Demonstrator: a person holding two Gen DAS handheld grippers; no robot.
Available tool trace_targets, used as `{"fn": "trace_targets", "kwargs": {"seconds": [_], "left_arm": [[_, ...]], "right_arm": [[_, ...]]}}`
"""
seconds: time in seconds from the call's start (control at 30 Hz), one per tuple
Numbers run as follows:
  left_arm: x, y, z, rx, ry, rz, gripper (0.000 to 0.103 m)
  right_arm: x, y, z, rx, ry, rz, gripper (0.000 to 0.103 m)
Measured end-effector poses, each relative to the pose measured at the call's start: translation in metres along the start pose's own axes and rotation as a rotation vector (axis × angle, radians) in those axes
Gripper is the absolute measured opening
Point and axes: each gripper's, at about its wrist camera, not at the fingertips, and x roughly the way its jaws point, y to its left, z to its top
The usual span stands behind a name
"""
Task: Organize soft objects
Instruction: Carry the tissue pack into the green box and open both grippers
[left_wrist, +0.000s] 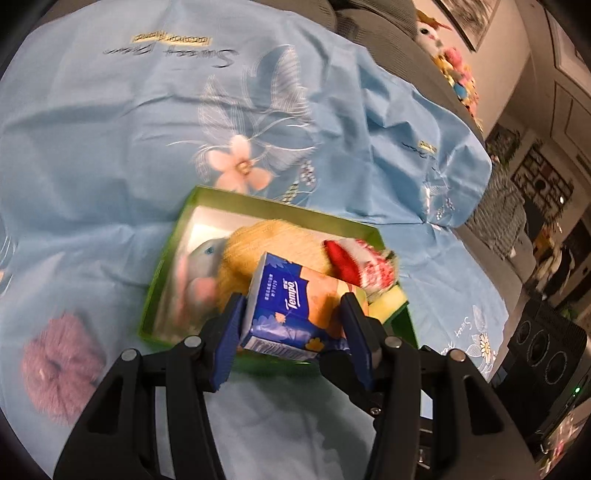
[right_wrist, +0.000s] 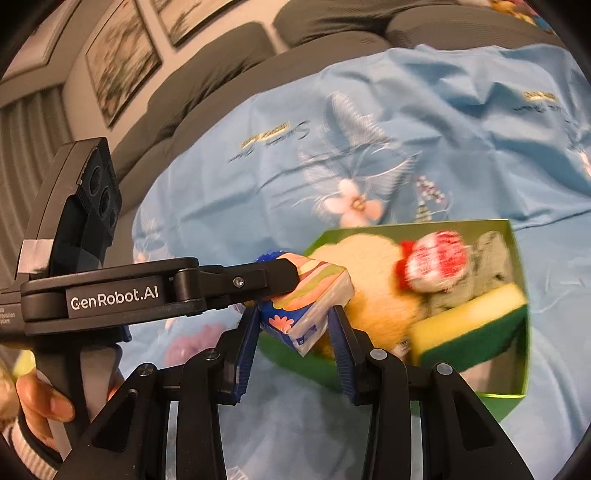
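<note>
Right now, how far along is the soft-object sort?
Done: yellow plush, red-and-white sock, sponge and grey cloth already sit in the green box. In hand: left gripper holds the Tempo tissue pack at the box's near edge. Left: purple scrunchie lies on the blue sheet.

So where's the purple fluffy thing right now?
The purple scrunchie lies on the blue sheet at the lower left of the left wrist view, outside the green box and to its left.
</note>
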Motion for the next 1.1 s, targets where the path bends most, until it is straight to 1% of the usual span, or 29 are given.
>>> {"fn": "trace_targets", "kwargs": {"seconds": [0.13, 0.27, 0.4, 0.53, 0.7, 1.1], "left_arm": [[0.016, -0.016, 0.008, 0.030, 0.017, -0.006, 0.051], [0.032, -0.025, 0.013, 0.047, 0.033, 0.002, 0.052], [0.047, -0.027, 0.014, 0.047, 0.052, 0.018, 0.052], [0.060, -0.026, 0.012, 0.043, 0.073, 0.043, 0.052], [0.061, -0.024, 0.012, 0.043, 0.070, 0.045, 0.053], [0.067, -0.028, 0.013, 0.063, 0.074, 0.082, 0.054]], "right_arm": [[-0.006, -0.018, 0.005, 0.040, -0.023, -0.024, 0.041], [-0.006, -0.035, 0.007, 0.074, -0.025, -0.037, 0.041], [-0.001, -0.046, 0.007, 0.095, -0.014, -0.052, 0.041], [0.009, -0.050, 0.005, 0.095, 0.017, -0.082, 0.041], [0.013, -0.051, 0.004, 0.091, 0.027, -0.094, 0.041], [0.017, -0.054, 0.005, 0.097, 0.031, -0.098, 0.041]]}}
